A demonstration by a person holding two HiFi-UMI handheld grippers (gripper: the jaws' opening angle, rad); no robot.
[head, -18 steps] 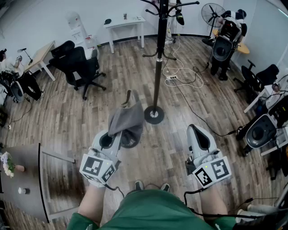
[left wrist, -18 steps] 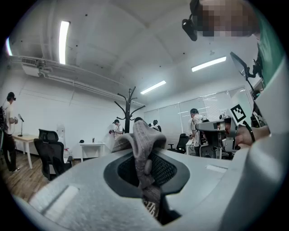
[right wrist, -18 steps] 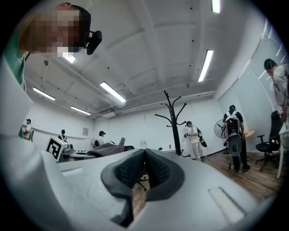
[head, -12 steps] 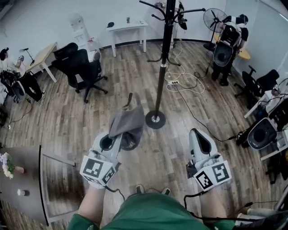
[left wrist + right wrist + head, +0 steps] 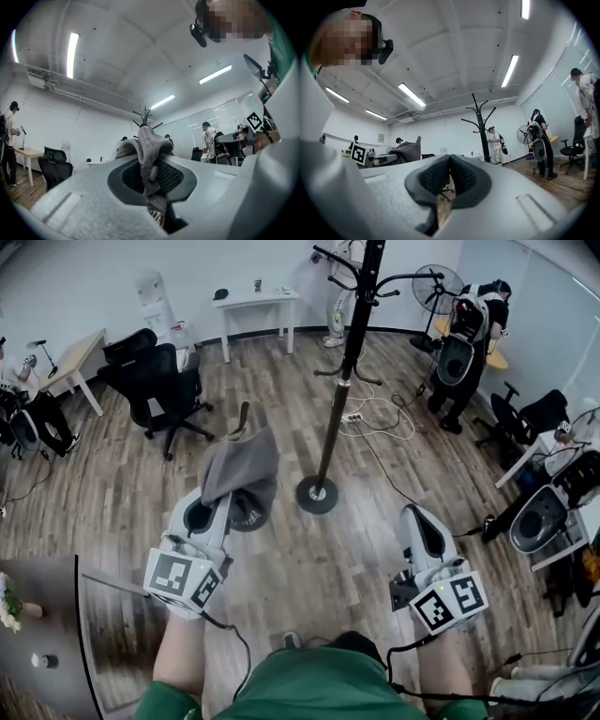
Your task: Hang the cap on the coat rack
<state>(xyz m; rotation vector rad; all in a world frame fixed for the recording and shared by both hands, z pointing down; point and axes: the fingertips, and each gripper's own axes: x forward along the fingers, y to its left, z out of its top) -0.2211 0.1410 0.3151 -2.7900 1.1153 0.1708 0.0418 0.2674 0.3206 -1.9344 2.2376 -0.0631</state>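
The wooden plank floor of an open office room spreads under everything. On it, ahead and between the two hands, stands the tall black metal coat rack with curved hooks and a round base. The soft grey fabric cap is off the rack, held up in the air to the left of the pole and well apart from the hooks at its top. It looks light and limp. Its cloth folds and slumps over the tool that carries it, and a strap end sticks up behind it. It will probably sag and swing rather than keep its shape, so a hook may catch it more easily through the open crown or the rear strap loop than on loose cloth. The present hold on a bunched fold near the edge seems secure enough for something this light. The left gripper reaches forward from the person's bare forearm, pointing about level with a slight upward tilt, and its jaws are clamped on the cap's cloth. The left gripper view shows that cloth pinched between the dark pads. The right gripper is held level alongside and apart from the cap, its jaws together with nothing between them.
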